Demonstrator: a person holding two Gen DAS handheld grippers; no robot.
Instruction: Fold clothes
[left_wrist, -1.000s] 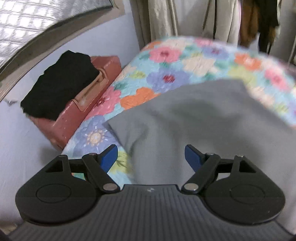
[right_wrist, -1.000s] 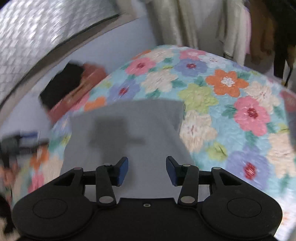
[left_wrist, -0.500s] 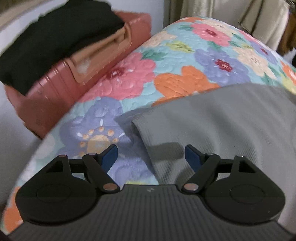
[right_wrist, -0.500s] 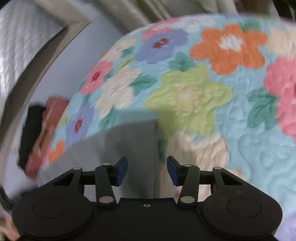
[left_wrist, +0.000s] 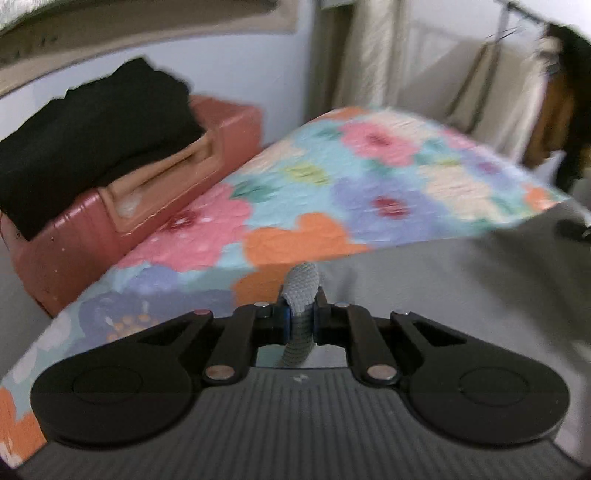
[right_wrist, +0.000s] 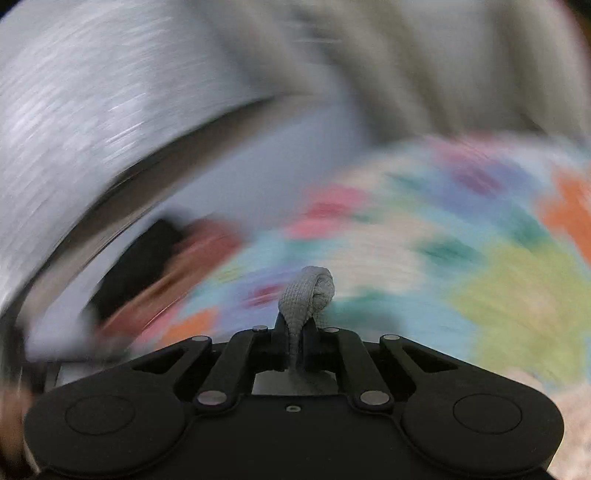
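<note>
A grey knit garment (left_wrist: 461, 295) lies on a flowered quilt (left_wrist: 332, 192) on the bed. My left gripper (left_wrist: 301, 314) is shut on a pinched corner of the grey garment, and a fold of cloth sticks up between the fingers. My right gripper (right_wrist: 297, 332) is shut on another corner of the grey garment (right_wrist: 308, 291), lifted above the quilt (right_wrist: 443, 258). The right wrist view is heavily blurred by motion.
A reddish suitcase (left_wrist: 147, 206) with folded black clothing (left_wrist: 92, 140) on top stands left of the bed by the wall. Curtains (left_wrist: 388, 59) and hanging clothes (left_wrist: 565, 92) are behind the bed.
Both grippers went from open over the grey garment to shut on its corners. The right one is now lifting fast, blurring its view.
</note>
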